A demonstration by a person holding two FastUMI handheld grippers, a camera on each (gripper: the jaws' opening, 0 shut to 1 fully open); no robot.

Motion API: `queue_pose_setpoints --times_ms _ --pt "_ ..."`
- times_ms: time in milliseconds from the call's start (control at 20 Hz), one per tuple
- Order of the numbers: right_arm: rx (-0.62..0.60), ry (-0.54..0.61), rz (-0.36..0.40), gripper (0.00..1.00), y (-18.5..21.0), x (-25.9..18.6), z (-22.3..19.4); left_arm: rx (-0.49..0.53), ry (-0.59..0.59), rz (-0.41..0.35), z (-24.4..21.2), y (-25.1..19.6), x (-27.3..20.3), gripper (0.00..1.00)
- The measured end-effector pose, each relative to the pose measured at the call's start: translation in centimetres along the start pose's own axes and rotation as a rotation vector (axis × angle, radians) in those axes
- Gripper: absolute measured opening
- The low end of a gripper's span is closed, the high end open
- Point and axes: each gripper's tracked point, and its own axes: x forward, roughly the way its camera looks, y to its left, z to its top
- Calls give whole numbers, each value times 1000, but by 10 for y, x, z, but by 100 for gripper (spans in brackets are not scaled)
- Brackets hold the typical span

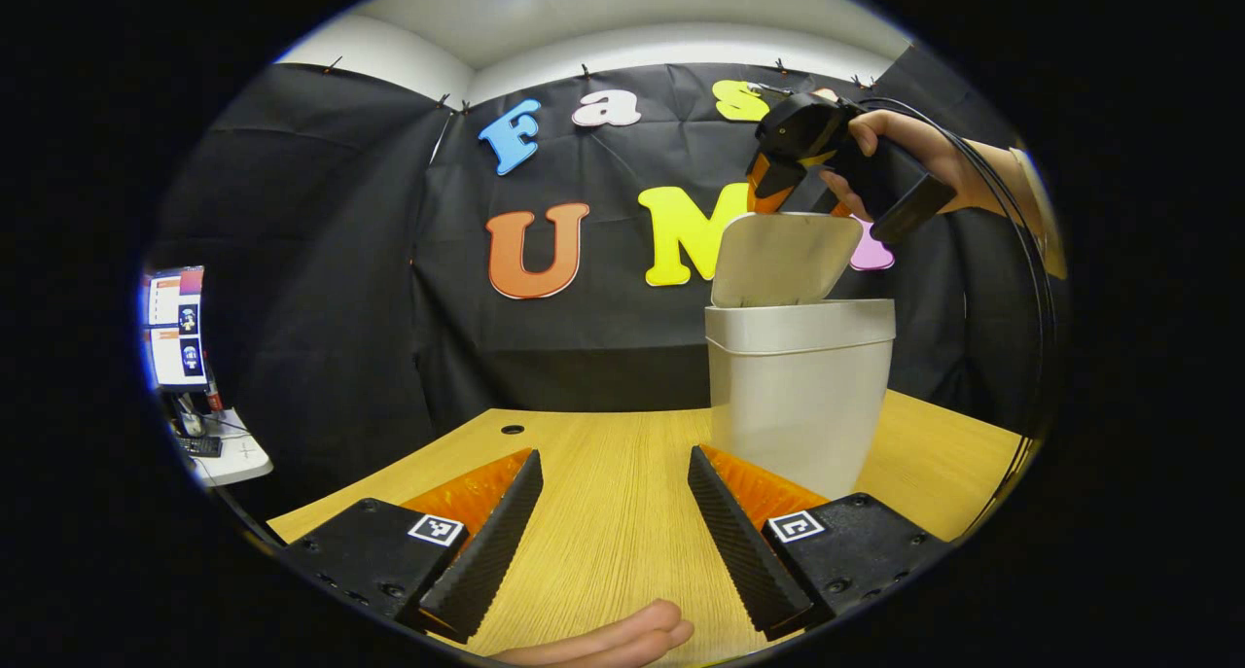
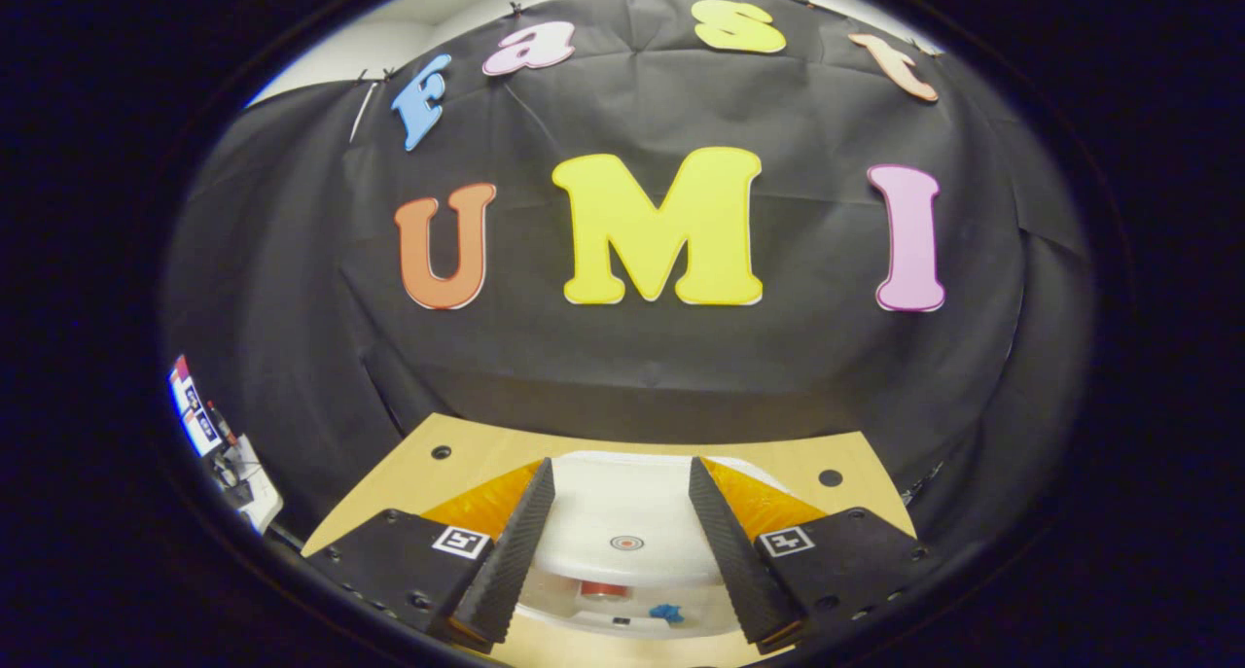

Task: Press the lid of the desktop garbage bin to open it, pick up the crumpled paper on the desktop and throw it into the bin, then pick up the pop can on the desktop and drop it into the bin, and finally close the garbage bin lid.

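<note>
Closing is being prepared: the right claw [image 2: 622, 551], fingers spread, is being held above the bin's raised lid [image 1: 784, 258], while the left claw [image 1: 615, 532], likewise spread and empty, is being kept low over the table [image 1: 603, 474].

Right claw [image 2: 622, 542], fingers spread, hangs above the raised lid [image 2: 622, 532].

Wooden counter [image 1: 603, 474] with cable holes [image 1: 513, 429]; black cloth wall [image 1: 321, 260] behind; lit monitors [image 1: 176, 328] and keyboard [image 1: 199, 445] at far left.
</note>
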Motion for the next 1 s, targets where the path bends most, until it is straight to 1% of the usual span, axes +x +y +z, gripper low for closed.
queue_pose_setpoints --times_ms 50,200,250,300,350,400,450,500,650,700,800,1000 --pt "0 22 8 85 1 2 -8 3 1 -3 -1 -2 -1 97" --pt "-2 82 -6 86 -2 4 -29 -1 15 -19 -6 -9 2 97" --pt "7 100 -22 85 -5 4 -33 -14 28 -31 -10 -11 3 98" --pt "21 129 -54 86 -11 4 -41 -26 30 -40 -10 -14 3 98" --pt "46 163 -77 88 -15 3 -50 -33 29 -47 -9 -15 2 98" --pt "58 192 -98 94 -18 2 -58 -37 31 -53 -10 -17 2 97" --pt "51 220 -126 90 -22 0 -65 -38 34 -57 -10 -19 3 97" --pt "45 237 -134 93 -22 1 -69 -40 38 -58 -11 -20 2 97" --pt "38 246 -137 88 -24 -2 -71 -39 40 -68 -10 -24 0 98" --pt "44 252 -138 90 -24 -4 -73 -39 41 -76 -10 -26 -1 98" --pt "37 260 -142 87 -24 -15 -79 -34 41 -71 -9 -24 -1 98" --pt "22 276 -135 88 -23 -30 -86 -37 44 -52 -10 -17 -1 97"
